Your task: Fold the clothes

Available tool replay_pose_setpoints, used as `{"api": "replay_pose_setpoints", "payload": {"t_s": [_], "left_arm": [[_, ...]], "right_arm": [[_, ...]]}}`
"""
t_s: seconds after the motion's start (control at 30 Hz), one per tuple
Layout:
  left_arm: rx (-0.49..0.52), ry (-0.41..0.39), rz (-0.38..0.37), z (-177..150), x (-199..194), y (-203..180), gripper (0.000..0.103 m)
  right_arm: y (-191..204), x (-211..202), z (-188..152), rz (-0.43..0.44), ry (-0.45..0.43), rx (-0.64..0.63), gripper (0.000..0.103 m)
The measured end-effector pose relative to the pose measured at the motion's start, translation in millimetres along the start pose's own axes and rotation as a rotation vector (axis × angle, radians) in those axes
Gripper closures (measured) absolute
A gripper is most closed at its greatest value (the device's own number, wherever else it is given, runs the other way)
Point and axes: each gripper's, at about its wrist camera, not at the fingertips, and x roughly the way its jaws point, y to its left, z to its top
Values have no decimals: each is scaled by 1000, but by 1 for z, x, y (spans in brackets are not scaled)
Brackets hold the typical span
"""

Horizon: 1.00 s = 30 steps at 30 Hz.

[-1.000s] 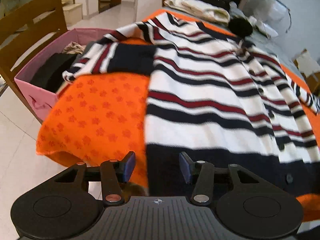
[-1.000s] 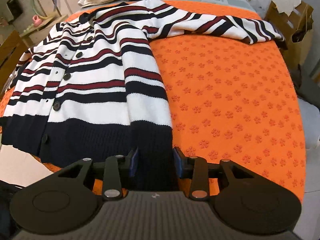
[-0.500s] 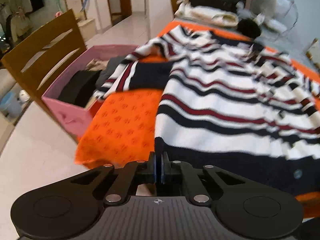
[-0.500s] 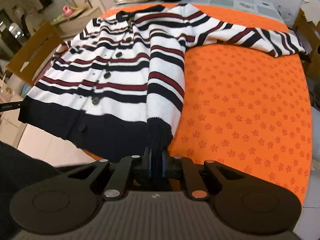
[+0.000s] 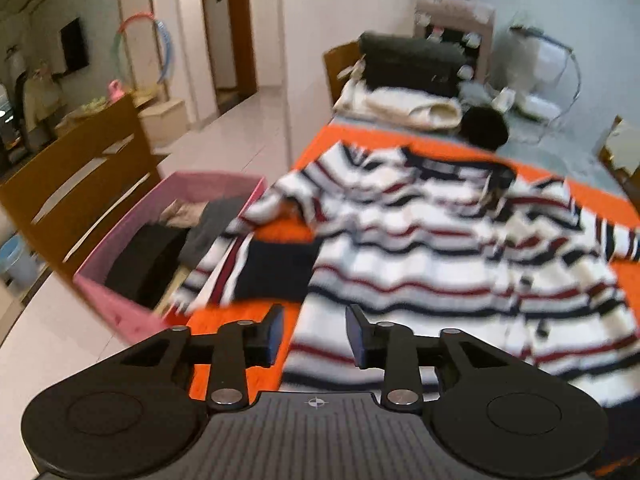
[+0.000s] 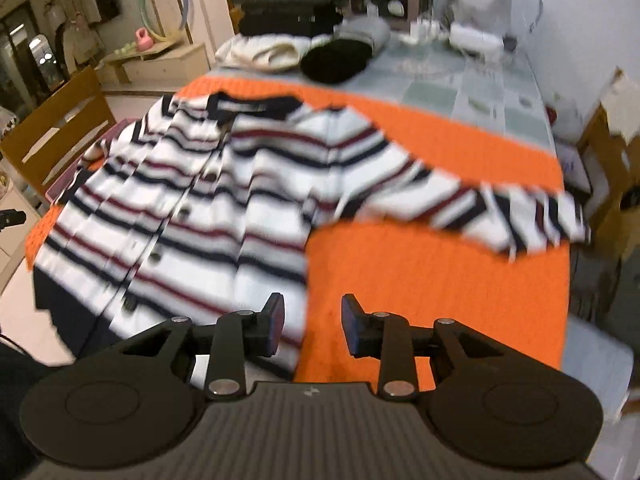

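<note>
My left gripper (image 5: 314,334) hangs with its jaws wide apart and nothing between them, above the near left edge of the orange cloth (image 5: 224,320) that covers the table; my right gripper (image 6: 312,330) is likewise spread open and holding nothing, over the near edge where the garment's side meets bare orange cloth (image 6: 440,280). The striped cardigan (image 5: 420,248) lies face up and buttoned on the cloth, its dark hem toward the near edge and its collar toward the far side; both views are blurred. Seen from the right wrist, the cardigan (image 6: 192,208) fills the left half of the cloth, its hem drooping over the near left corner, while one sleeve (image 6: 480,208) stretches out to the right edge. The other sleeve (image 5: 248,256) trails off the left edge toward a pink bin (image 5: 120,308) of dark clothes standing just beside the table. Beyond the cardigan, at the far edge, sit a cream folded garment (image 5: 404,106), a black round hat (image 6: 336,60) and a dark bag (image 5: 412,62).
</note>
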Motion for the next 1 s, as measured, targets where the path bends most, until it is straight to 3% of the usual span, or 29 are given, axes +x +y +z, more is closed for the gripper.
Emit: {"api": "replay_pose_setpoints", "payload": {"t_s": [0.13,0.37,0.6,0.8,1.0], "left_arm": [[-7,-41,-75,38,26,-16,61],[-82,-15,-260,103,94,-51,56],[-7,57,-374,143,175,-109,55],[62,116,-502,166,233,-158,54],[160,170,-612,176,274,-206,54]], "right_arm": [[-22,15,42,-23,-34,-48,60],[-69,70,85,-60,6,-24,53],[-102,127,106,-72,41,18,52],[-115,164,128,-28,57,17,47],[-124,192,134,11,145,8,50]]}}
